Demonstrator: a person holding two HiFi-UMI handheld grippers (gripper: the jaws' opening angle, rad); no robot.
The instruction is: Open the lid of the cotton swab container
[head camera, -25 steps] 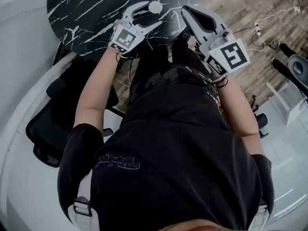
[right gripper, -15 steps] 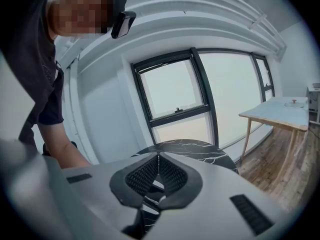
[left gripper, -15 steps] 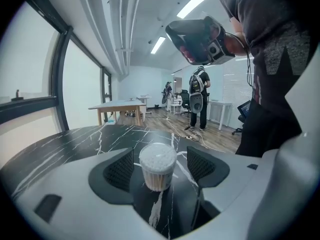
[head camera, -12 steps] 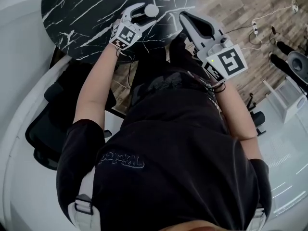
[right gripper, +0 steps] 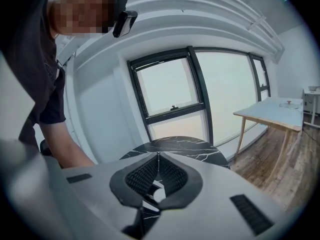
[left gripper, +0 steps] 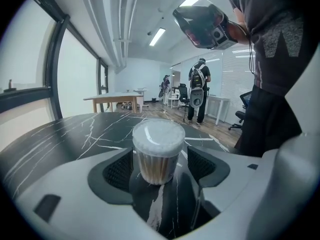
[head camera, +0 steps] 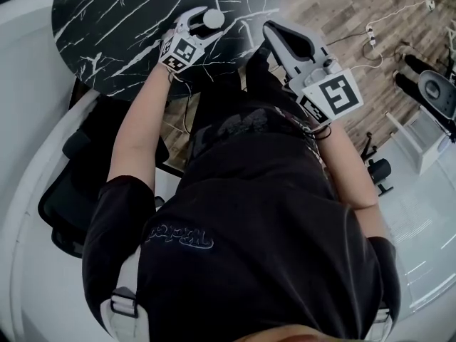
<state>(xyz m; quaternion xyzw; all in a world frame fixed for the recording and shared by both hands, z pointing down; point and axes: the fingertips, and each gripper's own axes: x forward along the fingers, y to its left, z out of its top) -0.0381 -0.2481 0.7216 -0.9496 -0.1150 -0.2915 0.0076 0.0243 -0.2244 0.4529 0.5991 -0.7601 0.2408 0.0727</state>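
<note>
**Left tool straddles the upright swab container**

Head view: we see the round black marble tabletop (head camera: 121, 27), with open wood floor (head camera: 342, 13) at 3 o'clock. The cotton swab container (head camera: 214, 18) stands near the rim, inside our left tool (head camera: 209, 22). Our right tool (head camera: 273, 31) hangs at its 3 o'clock.

Left gripper view: the container stands upright, lid (left gripper: 158, 132) on top, jaws wide either side.

Right gripper view: jaws together, empty.
</note>
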